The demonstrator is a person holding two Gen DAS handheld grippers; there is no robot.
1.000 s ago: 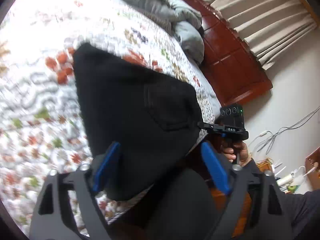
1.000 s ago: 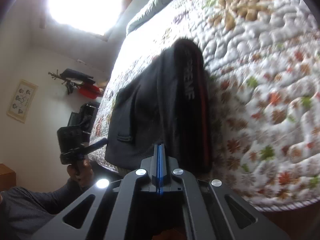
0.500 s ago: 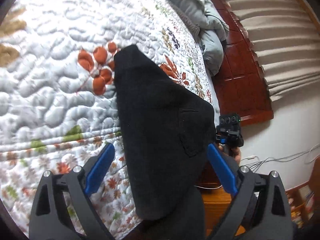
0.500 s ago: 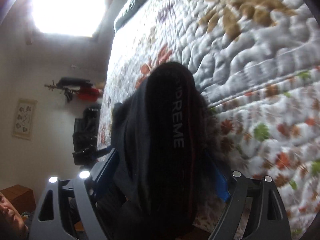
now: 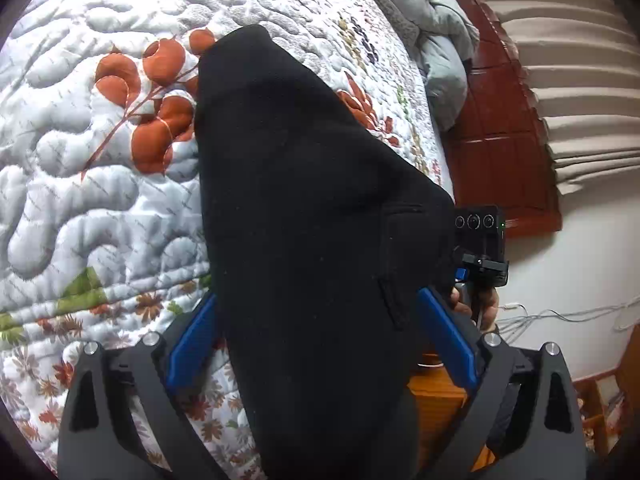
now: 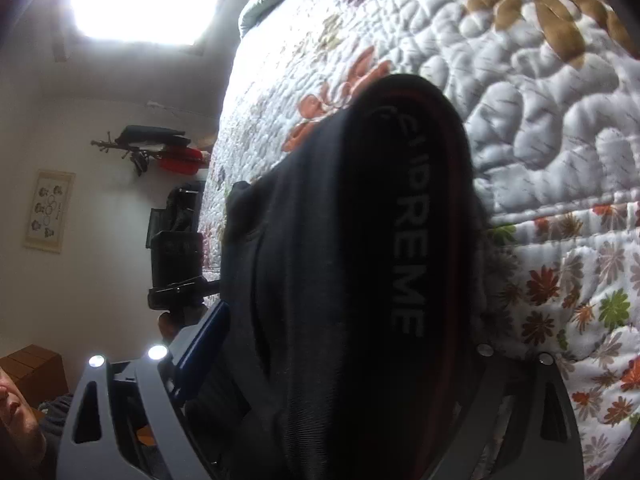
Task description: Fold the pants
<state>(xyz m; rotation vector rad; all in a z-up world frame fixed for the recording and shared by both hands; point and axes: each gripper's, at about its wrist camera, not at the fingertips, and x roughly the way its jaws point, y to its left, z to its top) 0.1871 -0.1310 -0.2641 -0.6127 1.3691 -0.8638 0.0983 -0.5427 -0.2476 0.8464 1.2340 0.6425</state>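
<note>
Black pants (image 5: 304, 216) lay folded into a thick bundle on the floral quilt (image 5: 100, 184), near end draped over the bed's edge. Left gripper (image 5: 316, 340) spread wide, blue pads (image 5: 192, 340) flanking the cloth on both sides, not pressing in. Likely set there to straddle the bundle for the next grab or a smoothing push. Right gripper (image 6: 340, 340) likewise parted around the other end, one blue pad (image 6: 204, 340) visible at the left flank, the other hidden under fabric. Waistband lettering (image 6: 408, 264) faced that camera, a red stripe running beside it. Seemed mid-fold: pants doubled over, final tidy fold probably not yet made.

Around the bed: crumpled grey blanket (image 5: 436, 44) far up by the wooden headboard (image 5: 500, 120), well apart from the work. Pleated curtains (image 5: 580, 80) beyond. Loose cables (image 5: 560, 316) along the wall, a wooden nightstand (image 5: 436, 396) just below the bed's edge. From the right view, a coat rack with dark and red garments (image 6: 160, 148), a framed picture (image 6: 48, 210). Nothing on the quilt blocking the bundle; only the overhang at the edge looked risky, cloth apt to slide off if nudged.
</note>
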